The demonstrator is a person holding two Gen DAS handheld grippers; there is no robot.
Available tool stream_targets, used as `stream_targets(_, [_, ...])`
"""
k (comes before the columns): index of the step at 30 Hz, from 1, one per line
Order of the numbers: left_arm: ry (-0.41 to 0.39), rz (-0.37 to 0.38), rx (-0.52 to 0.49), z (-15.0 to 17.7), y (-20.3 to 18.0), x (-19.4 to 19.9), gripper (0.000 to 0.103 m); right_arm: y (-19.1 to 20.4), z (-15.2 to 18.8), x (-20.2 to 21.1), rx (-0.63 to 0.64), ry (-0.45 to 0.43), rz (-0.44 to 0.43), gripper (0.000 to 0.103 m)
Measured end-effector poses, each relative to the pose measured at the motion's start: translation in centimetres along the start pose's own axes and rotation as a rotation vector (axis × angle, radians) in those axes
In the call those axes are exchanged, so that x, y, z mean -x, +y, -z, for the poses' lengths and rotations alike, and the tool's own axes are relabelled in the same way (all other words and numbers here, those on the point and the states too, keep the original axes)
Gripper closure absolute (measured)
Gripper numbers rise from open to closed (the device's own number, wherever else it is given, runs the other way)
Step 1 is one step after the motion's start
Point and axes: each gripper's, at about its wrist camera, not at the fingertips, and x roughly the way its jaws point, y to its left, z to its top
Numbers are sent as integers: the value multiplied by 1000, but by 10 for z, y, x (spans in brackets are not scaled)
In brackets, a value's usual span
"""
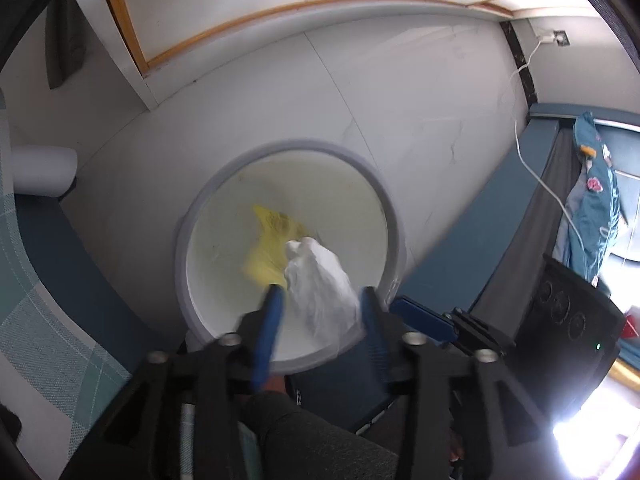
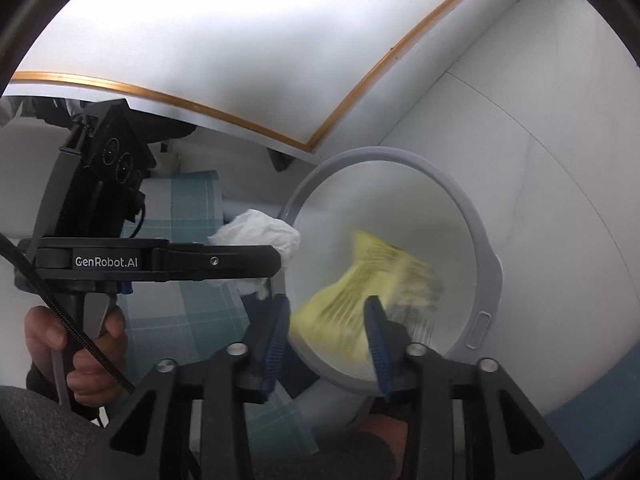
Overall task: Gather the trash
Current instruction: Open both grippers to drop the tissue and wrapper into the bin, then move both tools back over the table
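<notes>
A round white bin with a grey rim (image 1: 224, 184) stands on the pale floor under both grippers. My left gripper (image 1: 320, 300) hangs over the bin's near edge with its blue fingers (image 1: 270, 320) apart; a crumpled white wad (image 1: 320, 280) sits loose between them. In the right wrist view the wad (image 2: 260, 232) shows at the left gripper's tip, beside the bin rim (image 2: 484, 248). My right gripper (image 2: 326, 312) is open over the bin, with a blurred yellow wrapper (image 2: 340, 304) loose between its fingers. The left wrist view shows the yellow wrapper (image 1: 268, 248) inside the bin.
A bed with a checked teal sheet (image 1: 36, 280) lies to the left, and a blue bed frame (image 1: 472, 224) to the right. A white cable (image 1: 536, 176) and a blue garment (image 1: 592, 200) hang at the right. A hand (image 2: 80, 352) grips the left tool's handle.
</notes>
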Motion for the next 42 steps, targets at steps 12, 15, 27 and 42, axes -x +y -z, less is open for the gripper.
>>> stream_targets(12, [-169, -135, -77, 14, -23, 41, 49, -19, 14, 52, 7, -61, 124, 43])
stream_targets(15, [-273, -219, -116, 28, -35, 67, 49, -7, 9, 74, 23, -119, 162, 42])
stream_targets(27, [-627, -490, -23, 103, -49, 174, 48, 85, 9, 167, 245, -380, 212, 39])
stream_targets(42, [-844, -473, 130, 199, 0, 259, 43, 192, 52, 203, 501, -505, 169, 31])
